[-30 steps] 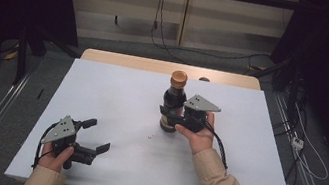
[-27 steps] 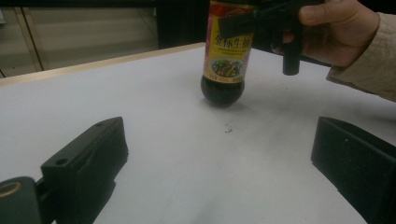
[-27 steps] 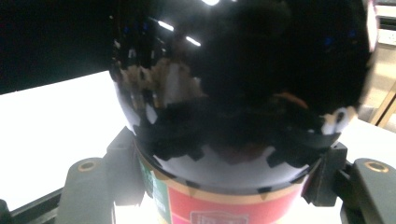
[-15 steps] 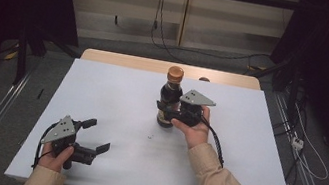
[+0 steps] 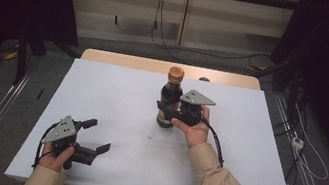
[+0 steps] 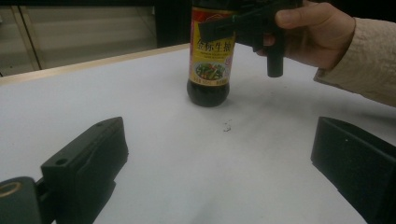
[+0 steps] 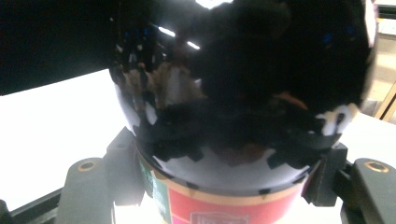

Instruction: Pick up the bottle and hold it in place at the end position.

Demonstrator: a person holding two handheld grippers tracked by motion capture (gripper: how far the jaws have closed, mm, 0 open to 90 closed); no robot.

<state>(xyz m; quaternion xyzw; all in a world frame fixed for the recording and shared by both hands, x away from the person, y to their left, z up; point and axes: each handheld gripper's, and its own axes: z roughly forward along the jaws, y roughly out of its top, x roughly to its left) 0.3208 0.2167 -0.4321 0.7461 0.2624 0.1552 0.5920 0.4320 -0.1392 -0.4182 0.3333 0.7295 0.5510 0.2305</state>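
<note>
Right gripper point(image 5: 168, 113): my jaws are clamped around the labelled middle of the dark sauce bottle point(image 5: 170, 98), one pad on each side, as the right gripper view shows.

Bottle: upright with its brown cap point(image 5: 175, 74) on, at the far middle of the white table point(image 5: 116, 94); its base is at the tabletop, though I cannot tell whether it rests there or hangs just clear.

Change: over the last second the bottle has shifted slightly toward the far edge and left, carried in my grip.

Meaning: I judge the hold secure and the move under way, not yet finished.

Left gripper point(image 5: 94, 136): jaws wide apart, holding nothing, parked near the front left edge.
</note>
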